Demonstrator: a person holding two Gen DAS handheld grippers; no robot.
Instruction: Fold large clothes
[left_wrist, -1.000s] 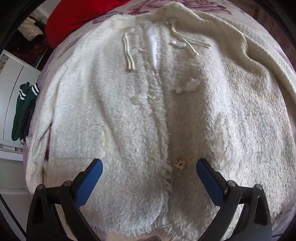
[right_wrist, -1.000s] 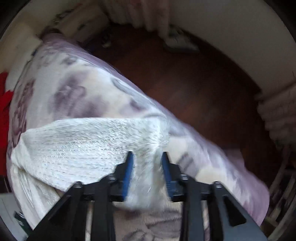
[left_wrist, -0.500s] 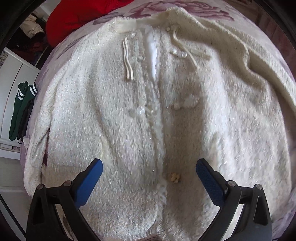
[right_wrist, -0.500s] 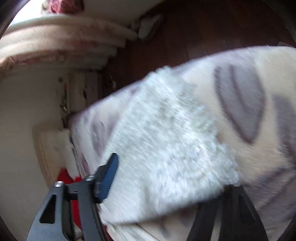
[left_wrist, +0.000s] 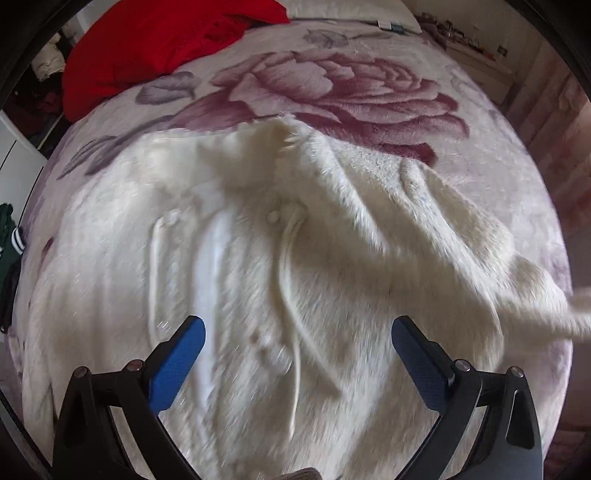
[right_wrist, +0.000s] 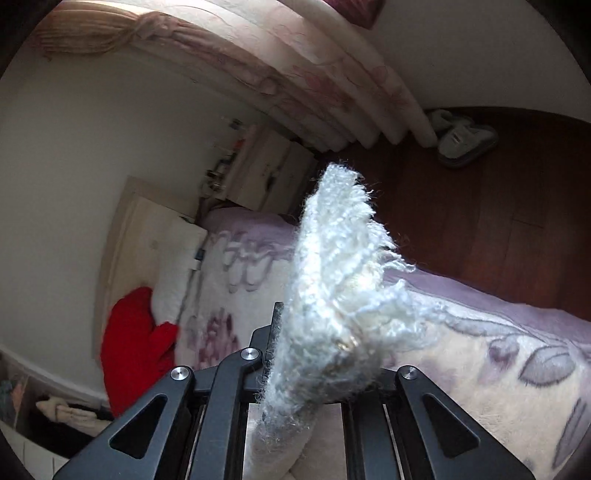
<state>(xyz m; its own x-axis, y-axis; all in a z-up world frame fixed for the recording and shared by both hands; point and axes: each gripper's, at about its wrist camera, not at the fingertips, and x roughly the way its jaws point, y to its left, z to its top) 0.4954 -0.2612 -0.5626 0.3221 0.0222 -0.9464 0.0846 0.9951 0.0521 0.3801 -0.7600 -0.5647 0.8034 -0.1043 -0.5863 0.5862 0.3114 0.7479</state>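
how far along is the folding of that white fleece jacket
Early on. Done: the jacket lies spread front-up on the blanket. In hand: the right gripper is shut on the fuzzy end of the sleeve, lifted off the bed; the sleeve shows stretched out to the jacket's right. The left gripper hovers open over the chest. Left: laying the sleeve across, the other sleeve, then folding the body.

My left gripper (left_wrist: 297, 347), jaws spread wide, hovers over the fluffy white coat (left_wrist: 258, 258) on the rose-patterned blanket (left_wrist: 369, 92); a red garment (left_wrist: 155, 48) lies at eleven o'clock.
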